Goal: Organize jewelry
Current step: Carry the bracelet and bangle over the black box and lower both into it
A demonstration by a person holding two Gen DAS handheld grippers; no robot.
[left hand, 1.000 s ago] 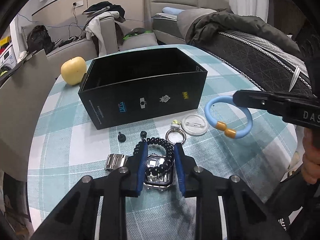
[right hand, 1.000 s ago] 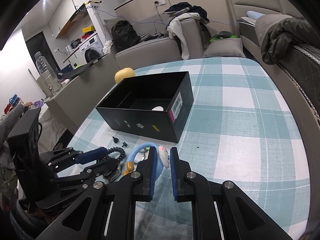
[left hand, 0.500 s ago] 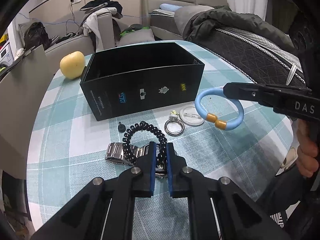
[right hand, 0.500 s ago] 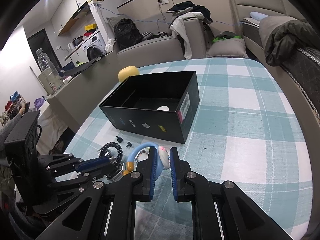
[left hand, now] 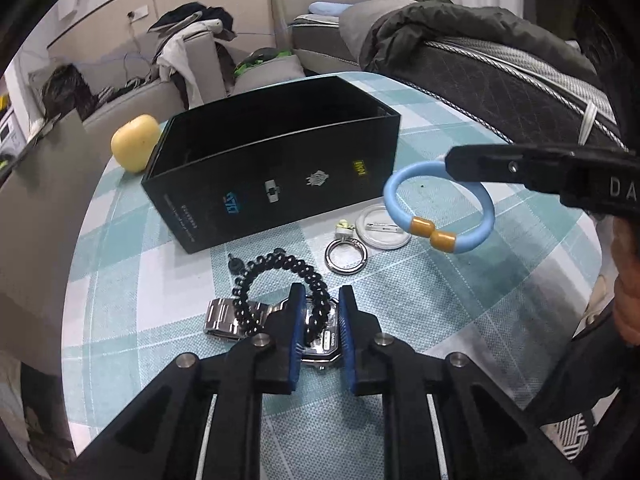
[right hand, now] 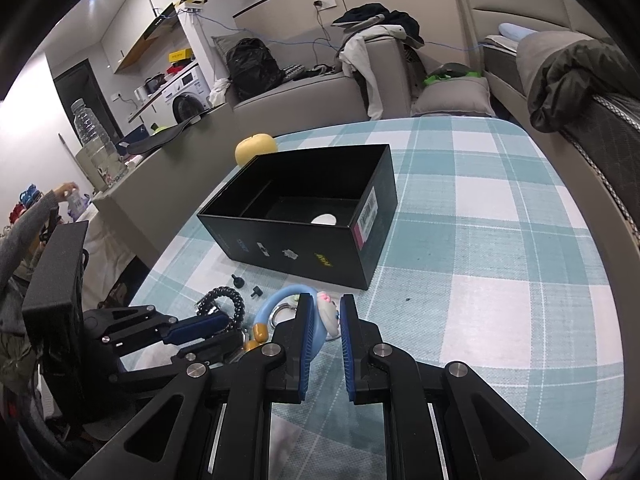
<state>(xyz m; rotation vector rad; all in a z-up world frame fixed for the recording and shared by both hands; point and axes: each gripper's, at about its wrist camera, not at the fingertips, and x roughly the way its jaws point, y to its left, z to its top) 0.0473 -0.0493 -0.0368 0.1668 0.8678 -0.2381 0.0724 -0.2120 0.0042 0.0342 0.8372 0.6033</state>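
Both grippers have lifted since a sec ago. The left gripper (left hand: 320, 332) had its jaws wide around the black bead bracelet (left hand: 280, 288) w/ it flat on the cloth; now the jaws are pinched narrow on the bracelet's near arc, and the loop stands up ahead of the tips, clear of the steel watch (left hand: 272, 322) lying under them. The right gripper (right hand: 323, 340) is likewise clamped on the blue bangle (left hand: 438, 206) — seen from the left wrist view it hangs off the cloth, yellow beads lowest, nearer the black box (left hand: 276, 172) than before. My read: both picks are done and the carry to the box is on; the box sits straight ahead of both sets of jaws, open top facing up.

Left on the cloth just ahead and right of the left jaws: a silver ring (left hand: 345, 255), a round white badge (left hand: 382, 226), a tiny pale charm (left hand: 344, 227), and a small black stud (left hand: 234, 266) ahead-left.

Hard to tell: 
- How much bangle sits between the right pads — the fingers cover the contact pt.
- A white-pink trinket (right hand: 329, 312) shows between the right jaws; can't say if it's part of the bangle or gripped too.
- Box interior is dark — one pale oval thing (right hand: 324, 220) on its floor, unidentifiable.
- Watch face is mostly hidden by the left fingers.
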